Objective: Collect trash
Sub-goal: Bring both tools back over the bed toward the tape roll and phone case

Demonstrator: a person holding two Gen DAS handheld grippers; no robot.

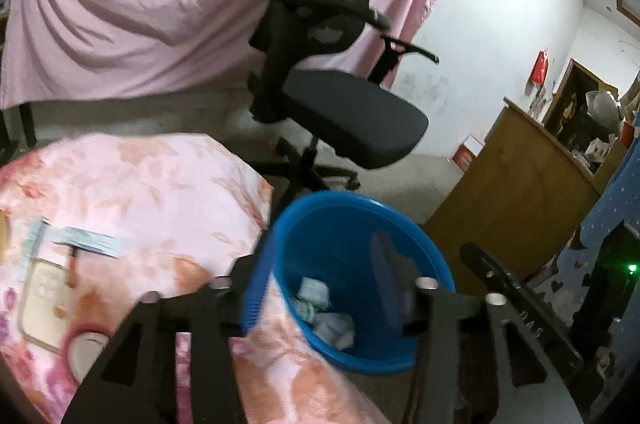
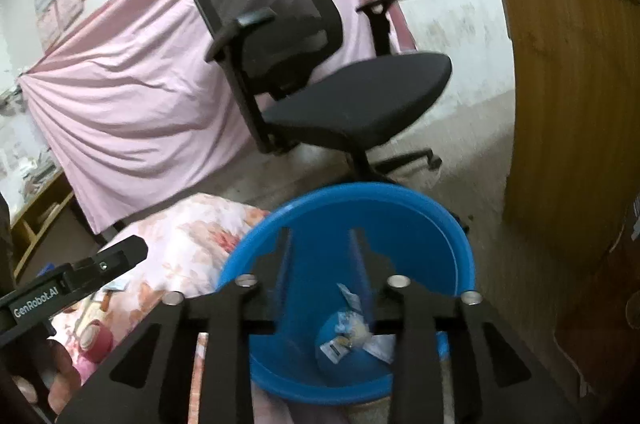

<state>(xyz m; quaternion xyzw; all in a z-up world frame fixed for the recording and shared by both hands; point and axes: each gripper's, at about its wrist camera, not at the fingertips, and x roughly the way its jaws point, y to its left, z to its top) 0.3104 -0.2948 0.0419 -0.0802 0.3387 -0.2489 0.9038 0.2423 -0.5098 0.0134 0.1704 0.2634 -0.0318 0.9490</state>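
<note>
Both tongs angle downward over the round blue plastic bin point(image 1: 360, 244), which stands beside the bed's pink floral quilt point(image 1: 132, 192). The left tongs point(image 1: 320, 288) gape with the bin's near rim between the fingers, gripping nothing. The right tongs point(image 2: 320, 264) stand partly parted and empty above crumpled white wrappers point(image 2: 352, 336) lying in the bin.
</note>
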